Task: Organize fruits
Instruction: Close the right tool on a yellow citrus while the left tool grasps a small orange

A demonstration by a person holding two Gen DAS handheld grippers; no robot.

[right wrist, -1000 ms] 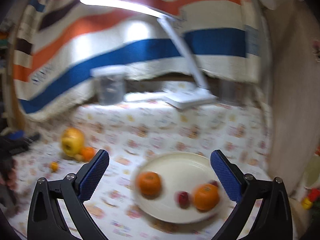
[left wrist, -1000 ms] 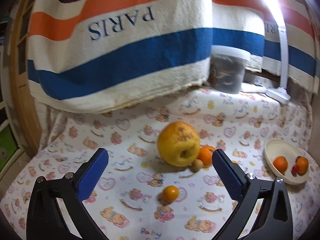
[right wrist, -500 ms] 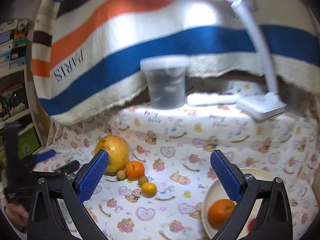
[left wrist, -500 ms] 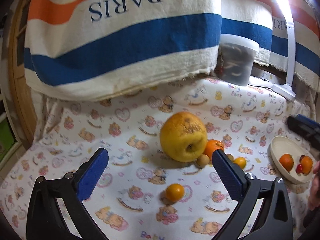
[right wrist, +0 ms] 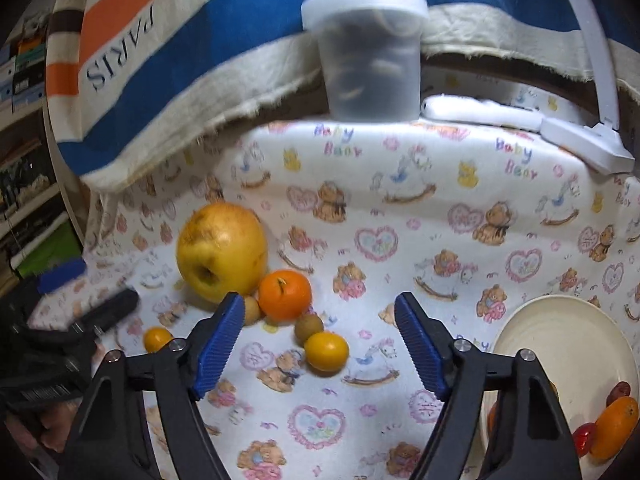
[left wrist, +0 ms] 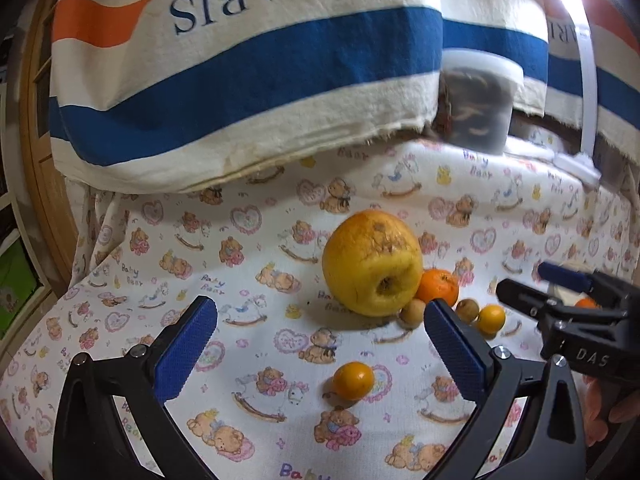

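Both grippers over the fruit, nothing held.

The right gripper (right wrist: 320, 332) is closing its jaws, pads touching nothing; a small yellow fruit (right wrist: 326, 351) lies between its fingers, the orange (right wrist: 285, 295) and big yellow fruit (right wrist: 222, 251) just beyond the left finger, the plate (right wrist: 560, 344) outside the right finger. The left gripper (left wrist: 320, 344) is spread wide and empty, a small orange fruit (left wrist: 353, 375) lying between its fingers.

The plate (right wrist: 560, 320) is cut off by the frame's right edge.
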